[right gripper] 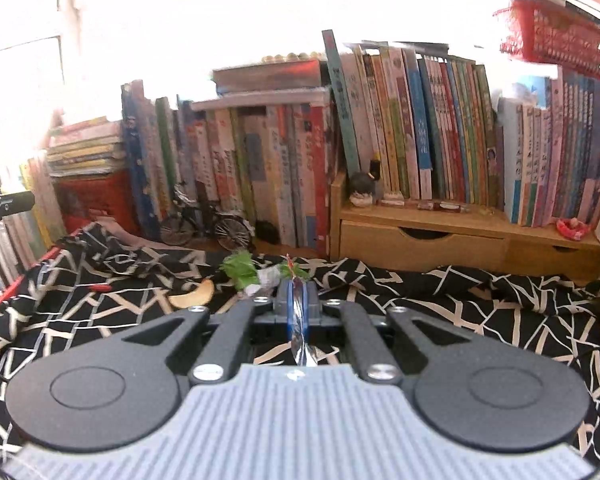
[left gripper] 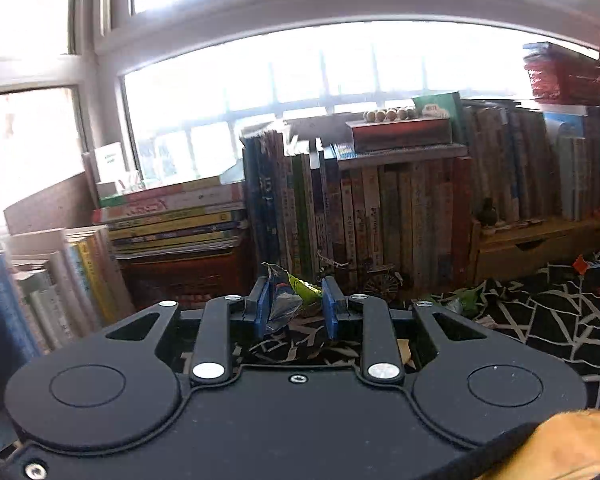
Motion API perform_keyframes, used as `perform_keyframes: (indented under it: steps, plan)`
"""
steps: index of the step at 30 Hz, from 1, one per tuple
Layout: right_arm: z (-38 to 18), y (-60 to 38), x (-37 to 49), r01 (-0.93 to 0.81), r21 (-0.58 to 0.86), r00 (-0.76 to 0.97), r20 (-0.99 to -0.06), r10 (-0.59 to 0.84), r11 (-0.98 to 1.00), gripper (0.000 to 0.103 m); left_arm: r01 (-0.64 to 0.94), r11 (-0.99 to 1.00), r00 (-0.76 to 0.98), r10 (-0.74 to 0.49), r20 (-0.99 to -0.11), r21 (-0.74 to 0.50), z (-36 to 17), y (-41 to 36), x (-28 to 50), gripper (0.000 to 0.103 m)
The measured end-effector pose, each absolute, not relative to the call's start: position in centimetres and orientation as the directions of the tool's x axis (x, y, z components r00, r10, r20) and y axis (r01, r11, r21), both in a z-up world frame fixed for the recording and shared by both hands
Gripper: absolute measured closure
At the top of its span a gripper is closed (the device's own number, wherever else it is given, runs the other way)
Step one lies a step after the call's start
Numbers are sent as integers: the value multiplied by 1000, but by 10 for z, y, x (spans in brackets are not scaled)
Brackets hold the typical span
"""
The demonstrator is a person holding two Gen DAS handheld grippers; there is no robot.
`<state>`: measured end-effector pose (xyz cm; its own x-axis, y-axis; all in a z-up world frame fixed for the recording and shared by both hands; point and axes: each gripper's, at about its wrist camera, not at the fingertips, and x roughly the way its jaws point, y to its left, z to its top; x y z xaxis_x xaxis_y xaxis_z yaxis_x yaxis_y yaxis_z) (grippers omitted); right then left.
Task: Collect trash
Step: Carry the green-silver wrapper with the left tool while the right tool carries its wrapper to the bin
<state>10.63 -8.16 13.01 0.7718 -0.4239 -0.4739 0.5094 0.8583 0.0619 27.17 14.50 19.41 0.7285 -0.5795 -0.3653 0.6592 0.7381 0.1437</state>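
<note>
Pinching foil wrapper [right gripper: 299, 312], right tongs [right gripper: 299, 296] face greens [right gripper: 241, 270] & toy bike [right gripper: 206, 226].

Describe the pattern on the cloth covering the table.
Black cloth with irregular white crackle-like lines; clearest in the right wrist view.

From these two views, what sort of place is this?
Probably a home study or reading corner: rows of books under a window, a wooden desk organiser, and a patterned cloth strewn with scraps.
</note>
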Motion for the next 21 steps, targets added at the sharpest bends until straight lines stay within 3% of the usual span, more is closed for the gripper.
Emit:
perform_keyframes:
  steps: [21]
  plan:
    - [172, 69, 7, 451, 43, 827, -395, -399, 892, 95, 704, 701, 690, -636, -347, 114, 225, 296, 134, 77]
